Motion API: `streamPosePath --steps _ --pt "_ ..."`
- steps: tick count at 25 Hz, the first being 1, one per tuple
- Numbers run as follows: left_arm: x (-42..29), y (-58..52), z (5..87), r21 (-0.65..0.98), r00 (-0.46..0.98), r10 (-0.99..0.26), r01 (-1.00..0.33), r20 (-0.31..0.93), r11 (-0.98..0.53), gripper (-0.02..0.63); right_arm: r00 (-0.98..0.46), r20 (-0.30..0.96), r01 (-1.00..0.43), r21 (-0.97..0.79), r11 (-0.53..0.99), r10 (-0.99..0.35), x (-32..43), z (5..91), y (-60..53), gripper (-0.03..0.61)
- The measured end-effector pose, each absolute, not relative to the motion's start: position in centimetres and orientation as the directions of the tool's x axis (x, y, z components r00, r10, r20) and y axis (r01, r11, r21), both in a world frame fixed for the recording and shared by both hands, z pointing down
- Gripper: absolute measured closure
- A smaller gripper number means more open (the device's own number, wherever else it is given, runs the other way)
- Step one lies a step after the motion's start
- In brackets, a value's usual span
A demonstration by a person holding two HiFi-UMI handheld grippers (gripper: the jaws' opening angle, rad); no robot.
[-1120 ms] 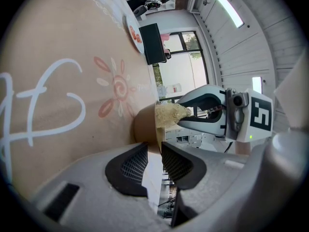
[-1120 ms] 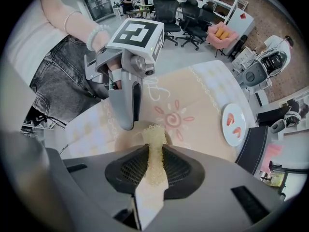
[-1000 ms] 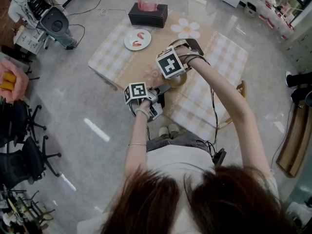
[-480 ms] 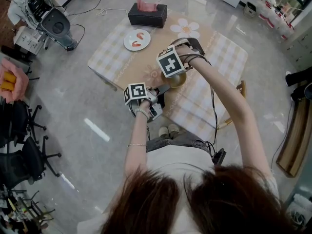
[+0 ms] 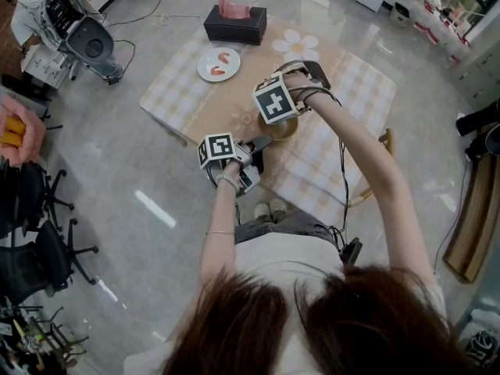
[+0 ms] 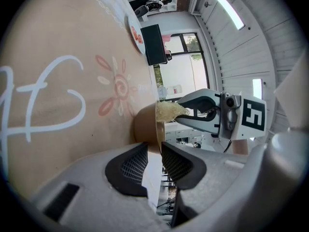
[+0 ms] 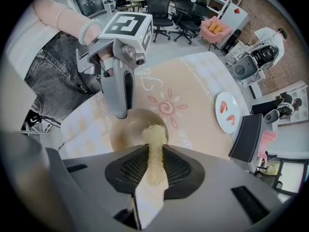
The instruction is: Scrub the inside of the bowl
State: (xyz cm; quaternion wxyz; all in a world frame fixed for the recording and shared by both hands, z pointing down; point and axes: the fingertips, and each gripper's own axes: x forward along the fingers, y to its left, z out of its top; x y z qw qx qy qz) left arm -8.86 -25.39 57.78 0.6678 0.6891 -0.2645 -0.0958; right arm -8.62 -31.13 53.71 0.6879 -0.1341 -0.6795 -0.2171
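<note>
A tan bowl (image 5: 286, 128) stands on the checked tablecloth (image 5: 351, 100), near the table's front edge. My left gripper (image 6: 154, 154) is shut on the bowl's (image 6: 144, 127) near rim, which runs between its pads. My right gripper (image 7: 153, 154) is shut on a yellowish scrub pad (image 7: 154, 140), and the pad's tip hangs inside the bowl (image 7: 126, 132). In the left gripper view the scrub pad (image 6: 170, 110) pokes over the rim, with the right gripper (image 6: 200, 111) behind it. In the head view the right gripper's marker cube (image 5: 274, 101) hides most of the bowl.
A white plate (image 5: 219, 63) with pink food pieces lies at the table's far left. A dark tissue box (image 5: 235, 23) stands at the far edge. Office chairs (image 5: 35, 233) and equipment (image 5: 78, 33) surround the table on the grey floor.
</note>
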Motion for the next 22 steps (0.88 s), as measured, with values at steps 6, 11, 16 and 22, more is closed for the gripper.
streamPosePath --steps 6,11,16,22 --pt "-8.9 -25.4 57.7 0.973 0.843 -0.492 -0.229 0.217 0.036 0.517 -0.002 0.992 0.464 0.116 0.878 -0.13 -7.9 53.6 -31.2 0.5" --pt "-8.8 -25.4 57.8 0.973 0.844 -0.491 -0.226 0.215 0.038 0.517 0.0 0.992 0.444 0.111 0.889 -0.123 -7.2 53.8 -30.9 0.5" --pt "-8.8 -25.4 57.8 0.974 0.845 -0.49 -0.224 0.214 0.04 0.517 0.014 0.993 0.439 0.103 0.892 -0.121 -6.7 53.9 -30.5 0.5" --pt "-8.8 -25.4 57.8 0.974 0.845 -0.491 -0.223 0.213 0.039 0.517 0.025 0.993 0.426 0.09 0.9 -0.112 -6.1 53.9 -29.9 0.5"
